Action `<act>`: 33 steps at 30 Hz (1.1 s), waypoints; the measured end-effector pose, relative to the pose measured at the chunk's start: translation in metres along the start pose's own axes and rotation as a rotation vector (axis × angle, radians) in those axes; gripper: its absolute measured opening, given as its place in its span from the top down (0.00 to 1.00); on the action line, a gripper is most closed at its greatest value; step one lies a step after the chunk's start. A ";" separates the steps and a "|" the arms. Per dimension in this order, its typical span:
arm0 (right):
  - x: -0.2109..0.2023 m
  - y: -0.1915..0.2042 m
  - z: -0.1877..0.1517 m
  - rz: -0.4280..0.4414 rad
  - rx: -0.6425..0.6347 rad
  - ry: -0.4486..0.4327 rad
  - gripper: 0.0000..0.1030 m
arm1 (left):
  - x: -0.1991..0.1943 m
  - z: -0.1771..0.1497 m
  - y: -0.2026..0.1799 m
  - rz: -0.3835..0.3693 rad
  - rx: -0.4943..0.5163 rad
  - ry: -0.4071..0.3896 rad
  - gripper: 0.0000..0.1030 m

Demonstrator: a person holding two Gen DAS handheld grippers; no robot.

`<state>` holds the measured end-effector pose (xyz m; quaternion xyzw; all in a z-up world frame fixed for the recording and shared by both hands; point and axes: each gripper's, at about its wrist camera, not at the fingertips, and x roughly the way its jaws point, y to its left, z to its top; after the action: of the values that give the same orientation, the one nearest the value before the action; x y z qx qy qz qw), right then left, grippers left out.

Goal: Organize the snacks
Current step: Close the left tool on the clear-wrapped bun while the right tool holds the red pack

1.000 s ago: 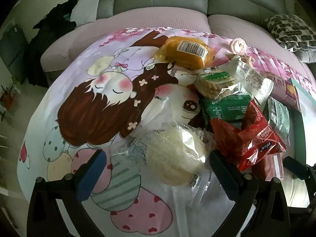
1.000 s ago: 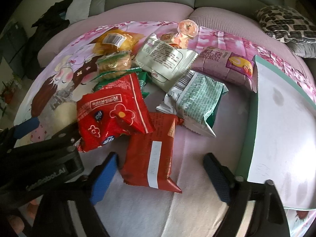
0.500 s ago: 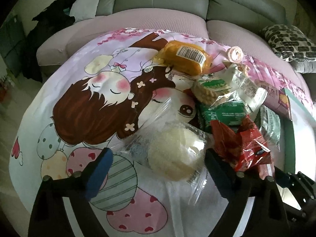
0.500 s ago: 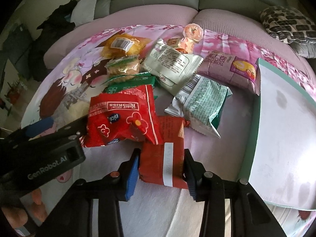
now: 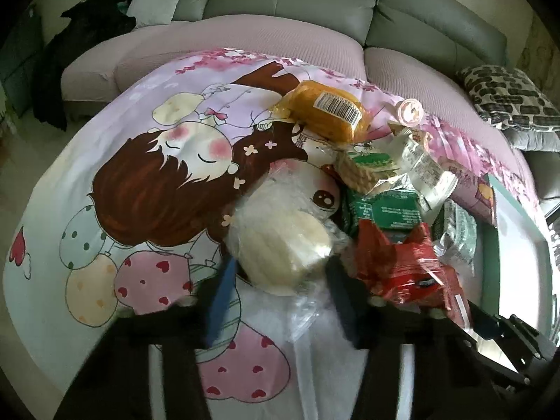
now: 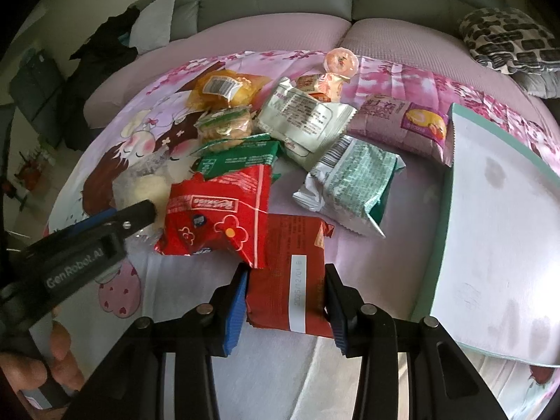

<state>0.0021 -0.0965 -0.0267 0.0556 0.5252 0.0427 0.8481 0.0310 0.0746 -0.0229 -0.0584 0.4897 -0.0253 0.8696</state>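
Note:
A pile of snack packets lies on a cartoon-print sheet. My left gripper is shut on a pale bun in a clear wrapper, which also shows in the right wrist view. My right gripper is shut on a dark red packet with a white date strip. A bright red flower-print packet lies between the two grippers, overlapping the dark red one. The left gripper's body shows at the left of the right wrist view.
A teal-rimmed white tray lies to the right. Green-white packets, a green packet, wafers, an orange cake, a purple packet and a jelly cup lie behind. A grey sofa stands beyond.
Both grippers went from wide open to shut: the right one on the dark red packet, then the left one on the wrapped bun, which now sits higher between its fingers.

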 end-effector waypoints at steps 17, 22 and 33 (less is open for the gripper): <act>-0.003 -0.008 -0.002 0.000 0.026 0.011 0.58 | -0.011 -0.002 0.018 -0.025 -0.095 0.018 0.35; -0.004 -0.012 0.000 0.002 0.042 0.006 0.59 | -0.010 0.004 0.017 -0.064 -0.153 0.010 0.34; -0.007 -0.014 0.002 0.022 0.055 0.002 0.59 | 0.026 0.015 0.025 -0.043 -0.286 0.049 0.36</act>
<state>0.0008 -0.1118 -0.0219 0.0849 0.5265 0.0377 0.8451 0.0574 0.0975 -0.0404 -0.1915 0.5079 0.0247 0.8395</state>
